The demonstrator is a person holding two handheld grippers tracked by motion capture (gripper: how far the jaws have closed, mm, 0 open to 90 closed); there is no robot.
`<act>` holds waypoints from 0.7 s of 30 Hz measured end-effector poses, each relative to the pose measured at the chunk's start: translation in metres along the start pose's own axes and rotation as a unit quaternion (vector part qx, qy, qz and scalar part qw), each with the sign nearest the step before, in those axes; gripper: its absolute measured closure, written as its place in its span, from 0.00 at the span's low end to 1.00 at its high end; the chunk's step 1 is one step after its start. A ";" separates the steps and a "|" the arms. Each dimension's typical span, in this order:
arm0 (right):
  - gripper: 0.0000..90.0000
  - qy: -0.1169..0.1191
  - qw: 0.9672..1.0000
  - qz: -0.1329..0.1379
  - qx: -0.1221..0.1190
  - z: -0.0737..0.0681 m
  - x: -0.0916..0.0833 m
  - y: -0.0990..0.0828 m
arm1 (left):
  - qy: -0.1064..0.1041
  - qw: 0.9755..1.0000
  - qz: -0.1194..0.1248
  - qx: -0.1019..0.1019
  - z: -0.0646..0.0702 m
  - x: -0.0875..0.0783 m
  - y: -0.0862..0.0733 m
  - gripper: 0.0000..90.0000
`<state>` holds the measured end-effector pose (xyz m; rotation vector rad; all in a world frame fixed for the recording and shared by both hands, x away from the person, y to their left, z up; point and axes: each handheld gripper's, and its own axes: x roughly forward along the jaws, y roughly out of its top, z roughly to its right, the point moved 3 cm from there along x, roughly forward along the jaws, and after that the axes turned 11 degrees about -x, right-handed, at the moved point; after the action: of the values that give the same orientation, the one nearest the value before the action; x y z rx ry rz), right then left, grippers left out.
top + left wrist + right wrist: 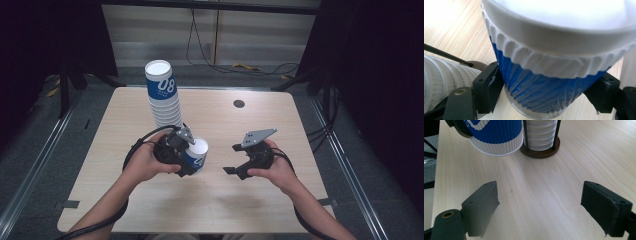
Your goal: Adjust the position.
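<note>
High view: the left hand-held gripper [186, 156] pinches a blue-and-white cup [196, 154] by its ribbed side, tilted, with its white mouth facing up and to the right. The cup hangs just above the worktop [260, 200], near its middle, in front of a leaning cup stack [163, 95] that rises toward the far left; the top cup of the stack shows a blue band with white figures. The right hand-held gripper [234, 159] is held level to the right of the cup, well apart from it, its jaws spread with nothing between them. A small dark disc [239, 104] lies on the far part of the worktop.

Left gripper view: the cup [544, 90] sits between the two black jaws, both pads pressing its blue ribbed wall below the white rim. The white ribs of the stack [444, 80] show at the left, with a thin black rod [446, 55] across them.

Right gripper view: the jaws stand wide over bare wood. Ahead, at the top left, the held cup [496, 137] hangs clear of the worktop [544, 195]. Just beside it the stack [540, 132] stands on a round brown base [541, 152] between thin black rods.
</note>
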<state>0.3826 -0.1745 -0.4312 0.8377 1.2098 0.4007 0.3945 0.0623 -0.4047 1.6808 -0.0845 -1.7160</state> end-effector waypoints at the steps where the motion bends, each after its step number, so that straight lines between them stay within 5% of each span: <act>1: 0.15 0.001 1.000 -0.001 -0.001 0.000 0.000 0.000 | 0.000 1.000 -0.004 0.001 0.001 0.001 0.000 0.26; 21: 0.15 0.014 1.000 -0.008 -0.014 -0.005 0.003 -0.001 | 0.000 0.998 -0.061 0.023 0.003 0.005 0.005 0.26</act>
<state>0.3791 -0.1712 -0.4341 0.8006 1.2341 0.4159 0.3949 0.0551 -0.4060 1.7512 -0.0219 -1.8154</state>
